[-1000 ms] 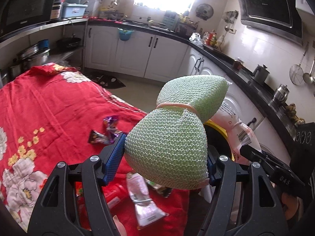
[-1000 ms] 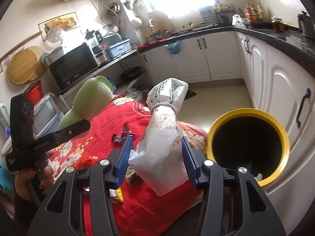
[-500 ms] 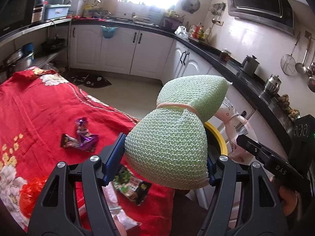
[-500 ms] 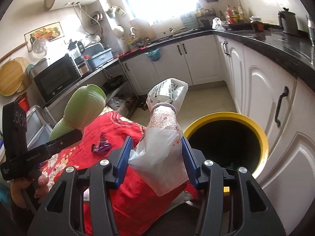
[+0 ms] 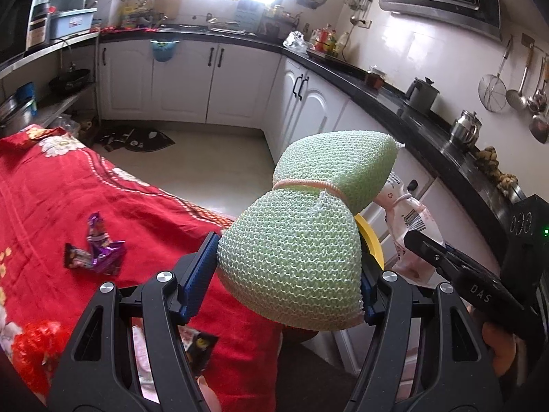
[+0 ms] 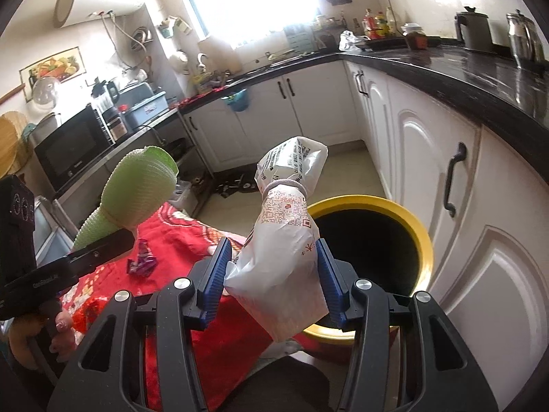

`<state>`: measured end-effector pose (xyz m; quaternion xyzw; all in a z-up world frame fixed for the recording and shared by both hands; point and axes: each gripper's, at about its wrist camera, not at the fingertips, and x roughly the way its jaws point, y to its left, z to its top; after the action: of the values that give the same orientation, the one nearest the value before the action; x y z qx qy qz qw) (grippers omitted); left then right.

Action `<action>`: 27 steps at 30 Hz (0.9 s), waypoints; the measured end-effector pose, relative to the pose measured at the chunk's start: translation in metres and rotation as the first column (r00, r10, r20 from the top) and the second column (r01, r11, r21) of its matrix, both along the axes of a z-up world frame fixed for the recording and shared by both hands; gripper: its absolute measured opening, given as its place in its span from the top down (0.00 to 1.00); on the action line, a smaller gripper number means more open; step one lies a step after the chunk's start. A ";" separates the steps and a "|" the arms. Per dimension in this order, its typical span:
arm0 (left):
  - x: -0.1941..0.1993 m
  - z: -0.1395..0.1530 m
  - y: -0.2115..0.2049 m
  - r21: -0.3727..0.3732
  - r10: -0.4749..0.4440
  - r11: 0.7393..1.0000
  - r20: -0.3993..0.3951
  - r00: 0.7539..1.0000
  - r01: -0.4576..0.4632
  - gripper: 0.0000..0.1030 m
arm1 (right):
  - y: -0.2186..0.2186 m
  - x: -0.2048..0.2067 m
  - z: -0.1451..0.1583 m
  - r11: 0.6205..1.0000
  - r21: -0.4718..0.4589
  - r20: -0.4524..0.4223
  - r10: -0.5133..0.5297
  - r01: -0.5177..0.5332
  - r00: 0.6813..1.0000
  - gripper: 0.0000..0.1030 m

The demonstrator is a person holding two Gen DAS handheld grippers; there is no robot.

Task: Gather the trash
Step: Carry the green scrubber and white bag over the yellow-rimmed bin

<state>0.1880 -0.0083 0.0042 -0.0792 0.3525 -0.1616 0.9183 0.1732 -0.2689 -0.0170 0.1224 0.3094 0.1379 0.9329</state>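
My left gripper [image 5: 286, 274] is shut on a green mesh bundle [image 5: 302, 240] tied at its waist with a pink band; the bundle also shows at the left of the right wrist view [image 6: 137, 189]. My right gripper [image 6: 271, 274] is shut on a white printed plastic bag [image 6: 284, 247] cinched by a band. The bag [image 5: 408, 226] appears behind the bundle in the left wrist view. A yellow-rimmed bin [image 6: 422, 237] with a dark inside stands on the floor just beyond the bag, by the cabinet. In the left wrist view its rim [image 5: 369, 237] peeks from behind the bundle.
A red flowered cloth [image 5: 51, 199] covers the table at left, with purple candy wrappers [image 5: 99, 250], a dark wrapper [image 5: 197, 346] and red crumpled plastic [image 5: 32, 346] on it. White cabinets [image 6: 446, 178] under a black counter run along the right. Tiled floor [image 5: 206, 158] lies beyond.
Both grippers have swung right with their loads, away from the table. The yellow bin has slid towards the middle of the right wrist view and grown nearer; the wrappers drifted left.
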 end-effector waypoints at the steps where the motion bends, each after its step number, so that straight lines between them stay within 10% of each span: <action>1: 0.003 -0.002 -0.004 0.000 -0.008 1.000 -0.004 1.000 0.008 0.42 | -0.003 0.001 -0.002 1.000 0.001 -0.005 -0.008 0.008 1.000 0.54; 27: 0.056 -0.052 -0.070 0.009 -0.105 0.994 -0.135 0.985 0.107 0.42 | -0.035 0.027 -0.069 0.992 -0.065 -0.166 -0.117 0.108 0.979 0.53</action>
<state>0.2436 -0.0779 -0.0476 -0.0634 0.4184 -0.2016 0.8833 0.2003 -0.3037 -0.0859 0.1249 0.3837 0.0654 0.9126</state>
